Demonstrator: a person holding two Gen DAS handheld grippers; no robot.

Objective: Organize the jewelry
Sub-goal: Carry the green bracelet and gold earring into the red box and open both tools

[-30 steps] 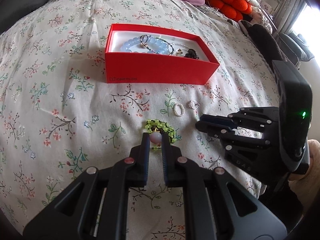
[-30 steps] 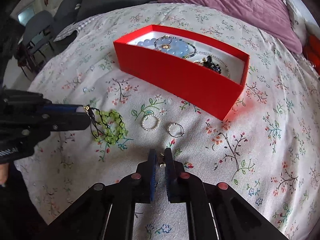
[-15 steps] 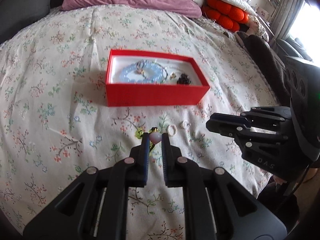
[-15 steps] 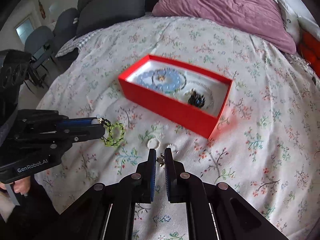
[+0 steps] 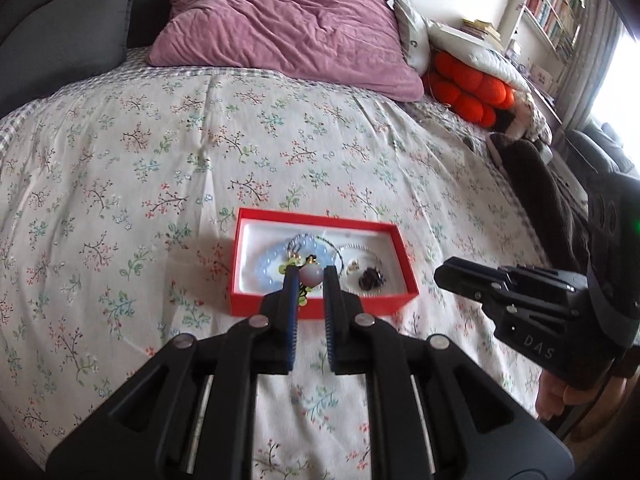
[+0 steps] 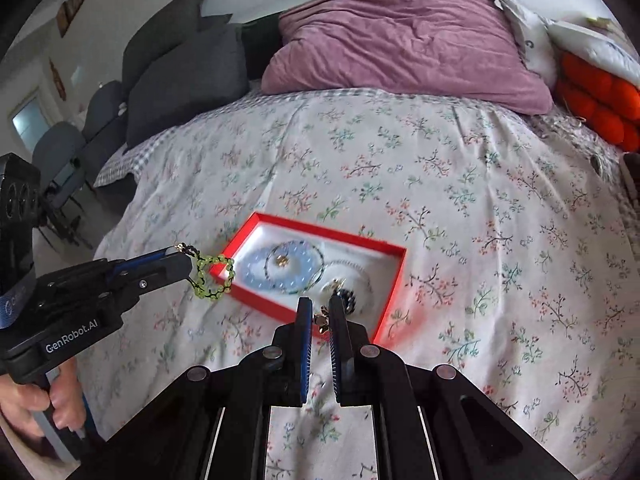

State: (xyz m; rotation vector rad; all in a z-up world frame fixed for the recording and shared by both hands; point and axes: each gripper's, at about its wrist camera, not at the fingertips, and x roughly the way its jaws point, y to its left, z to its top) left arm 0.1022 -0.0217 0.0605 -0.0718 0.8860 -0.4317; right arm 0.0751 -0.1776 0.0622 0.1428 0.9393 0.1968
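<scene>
Above the floral bedspread [image 5: 168, 152], both grippers hang in the air short of the red box [image 5: 320, 307], each carrying one piece. Left gripper [image 5: 311, 278]: jaws narrowed onto a pale pink bead, from which the green bracelet [image 6: 211, 276] dangles as a loose loop; in the right wrist view the loop hangs free just off the box's near left corner, clear of the fabric. Right gripper [image 6: 321, 313]: jaws nearly closed on a small gold charm [image 6: 321, 320], probably an earring, too small to identify, held over the box's near wall. Contents of the box: a ring of blue beads [image 6: 280, 269], a thin pearl strand and a dark cluster [image 6: 347, 298], lying on a white lining. Step in hand, as judged: carry-over and release into the box. For a clean drop, each tip should pass well inside the rim before opening, since the swinging loop could snag on the red wall or settle half outside; lowering until the loop pools on the lining, then opening, seems safer than releasing from height. The charm is light and may cling to a pad, so a wide opening is advisable. Pose: both tools point forward and downward toward the box, left tool approaching from the left, right tool from the near side, tips well apart; a hand [image 6: 44, 404] grips the left tool's handle.
</scene>
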